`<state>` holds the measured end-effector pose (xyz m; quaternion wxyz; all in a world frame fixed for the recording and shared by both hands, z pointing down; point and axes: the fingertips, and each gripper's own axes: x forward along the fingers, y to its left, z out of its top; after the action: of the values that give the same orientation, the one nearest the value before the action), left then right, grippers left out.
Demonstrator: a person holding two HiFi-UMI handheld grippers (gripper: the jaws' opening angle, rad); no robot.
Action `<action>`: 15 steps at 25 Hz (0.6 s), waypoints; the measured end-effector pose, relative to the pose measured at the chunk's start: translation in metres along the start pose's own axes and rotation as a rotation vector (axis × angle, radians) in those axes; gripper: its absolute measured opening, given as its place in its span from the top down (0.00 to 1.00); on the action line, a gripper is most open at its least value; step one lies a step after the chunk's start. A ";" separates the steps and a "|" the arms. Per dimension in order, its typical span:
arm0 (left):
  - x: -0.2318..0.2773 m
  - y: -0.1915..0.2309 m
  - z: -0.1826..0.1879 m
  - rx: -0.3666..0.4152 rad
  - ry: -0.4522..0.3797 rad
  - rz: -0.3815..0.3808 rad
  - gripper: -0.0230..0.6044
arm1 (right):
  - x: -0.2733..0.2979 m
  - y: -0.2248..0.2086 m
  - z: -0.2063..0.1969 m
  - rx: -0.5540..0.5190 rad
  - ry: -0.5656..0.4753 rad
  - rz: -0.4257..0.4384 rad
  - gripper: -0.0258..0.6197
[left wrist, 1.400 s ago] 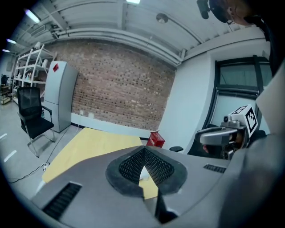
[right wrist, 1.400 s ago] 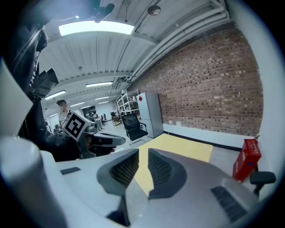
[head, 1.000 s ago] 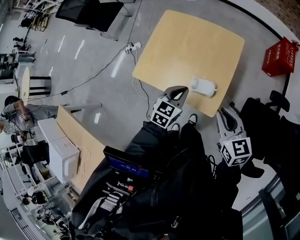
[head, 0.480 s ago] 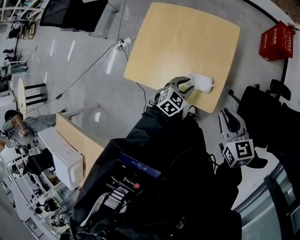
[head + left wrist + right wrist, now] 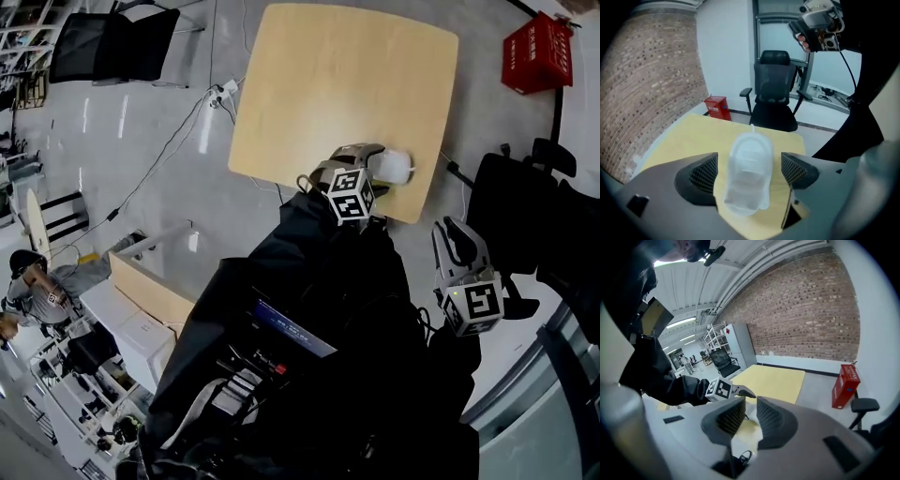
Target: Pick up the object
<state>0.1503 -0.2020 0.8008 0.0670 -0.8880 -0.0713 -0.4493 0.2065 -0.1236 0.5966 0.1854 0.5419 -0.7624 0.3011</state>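
"While the left gripper (image 5: pixel 368 167) hangs over the pale yellow wooden table (image 5: pixel 319 84), its jaws just swung wide to either side of the translucent white moulded-plastic shell (image 5: pixel 749 164) without touching it, what could spoil the pick?" asks the desk.

"A lopsided close, I'd judge. The shell is rounded and looks slick, so it could squirt from the pads. It lies close to the table's near edge, by a corner, and a slip that way means the floor."

"And room to move?"

"Plenty beyond, where the tabletop is bare. A black office chair (image 5: pixel 506 206) stands just off that corner, beside the right gripper (image 5: pixel 453 232), which hangs off the table, jaws drawn together on nothing."
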 end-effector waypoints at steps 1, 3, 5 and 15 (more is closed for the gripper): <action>0.007 0.000 -0.001 0.021 0.015 -0.015 0.30 | 0.000 -0.002 0.001 0.012 -0.001 -0.007 0.87; 0.020 0.000 -0.003 0.052 0.041 -0.046 0.24 | -0.001 -0.007 -0.001 0.036 0.009 -0.022 0.87; 0.031 -0.001 -0.005 0.084 0.066 -0.067 0.21 | -0.002 -0.012 -0.006 0.044 0.009 -0.037 0.87; 0.060 -0.002 -0.019 0.099 0.137 -0.104 0.24 | -0.005 -0.013 -0.017 0.046 0.018 -0.072 0.87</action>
<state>0.1703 -0.1995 0.8608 0.0922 -0.8459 -0.1345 -0.5078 0.2199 -0.1120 0.6100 0.1903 0.5705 -0.7336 0.3165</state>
